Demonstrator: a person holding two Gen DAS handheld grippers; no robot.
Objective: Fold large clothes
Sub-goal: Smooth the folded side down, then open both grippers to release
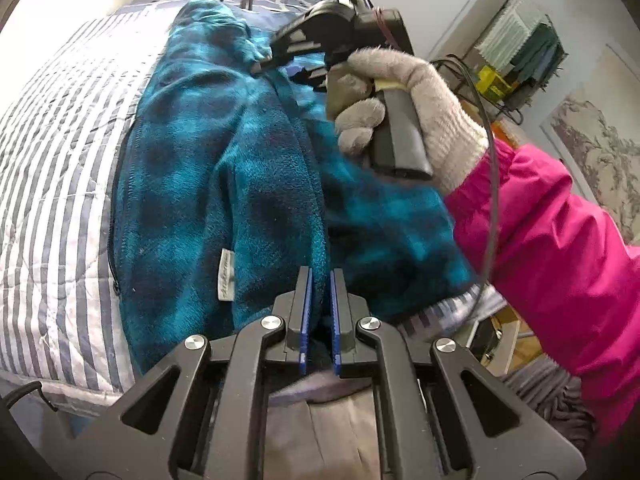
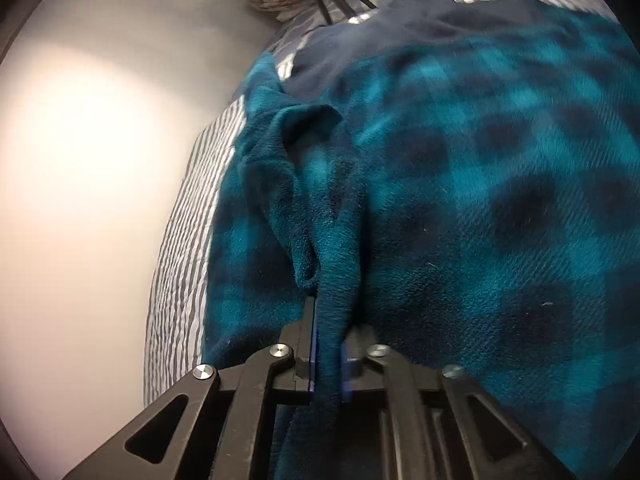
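- Evidently a fold is under way: the teal plaid fleece [image 1: 208, 168] is lying along the striped bed [image 1: 52, 184], one side already doubled over the middle.
- The left gripper [image 1: 320, 280] is pinching the near edge of that doubled layer, its blue pads nearly together with cloth between them.
- The right gripper [image 2: 329, 344] is clamping a bunched ridge of fleece, its jaws closed down to the thickness of the fabric.
- Seemingly the held edge is being carried across; next, both grippers need to travel together, keep the edge taut and level, then lay it flat before letting go.
- The left view is showing what the right cannot: the gloved right hand [image 1: 412, 108] on the far gripper, the pink sleeve [image 1: 560, 248], the zipper [image 1: 114, 216], the white label [image 1: 227, 276] and a drying rack [image 1: 516, 56].
- The right view is giving only a close look at the pinched fold, a dark lining [image 2: 400, 36] and the blank wall [image 2: 92, 168].
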